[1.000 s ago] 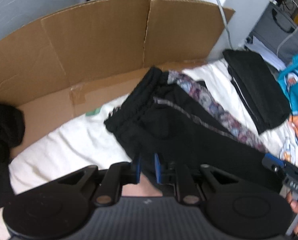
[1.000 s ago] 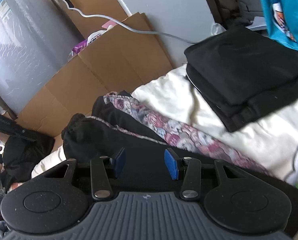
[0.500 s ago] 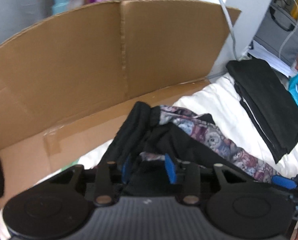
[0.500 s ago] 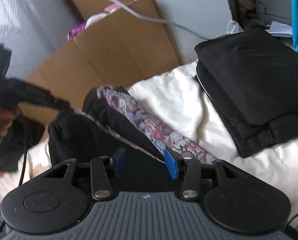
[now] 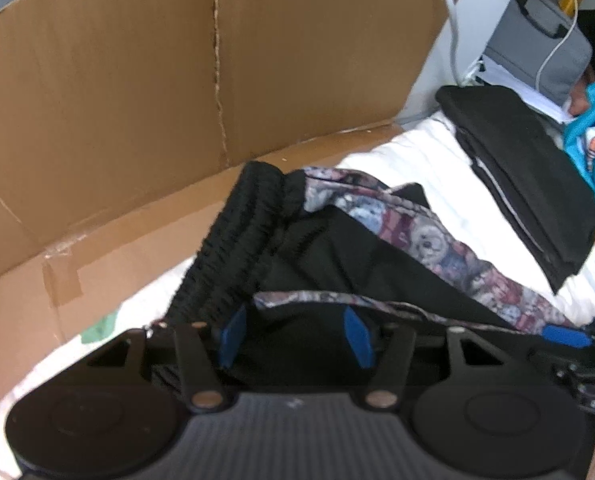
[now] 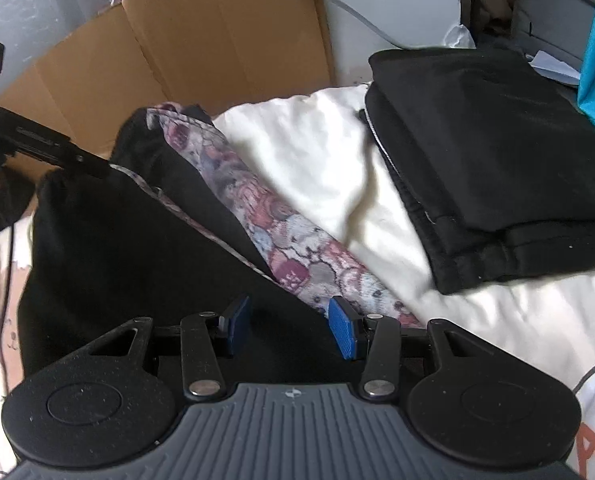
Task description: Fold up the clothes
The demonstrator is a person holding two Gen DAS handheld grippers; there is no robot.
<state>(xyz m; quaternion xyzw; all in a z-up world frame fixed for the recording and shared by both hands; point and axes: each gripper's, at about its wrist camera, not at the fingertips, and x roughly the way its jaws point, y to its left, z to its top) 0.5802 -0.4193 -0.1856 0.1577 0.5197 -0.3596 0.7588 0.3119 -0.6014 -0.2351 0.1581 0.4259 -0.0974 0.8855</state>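
Left hand-held gripper (image 5: 293, 336) went from pinched to wide over pants (image 5: 337, 256) on bed (image 6: 305, 160); right hand-held gripper (image 6: 287, 328) wide too. Risk: loose waistband springs back, fold opens.

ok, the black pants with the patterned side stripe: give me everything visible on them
The black pants lie half folded on the white bedding, gathered elastic waistband toward the cardboard. The fabric looks soft, like a matte knit. A woven strip with a teddy bear print runs down the side, and a thinner patterned edge shows along the fold. Both tongs are open over the black cloth: left tongs, right tongs. Grip contact cannot be told. The pants lie apart from the folded black stack.
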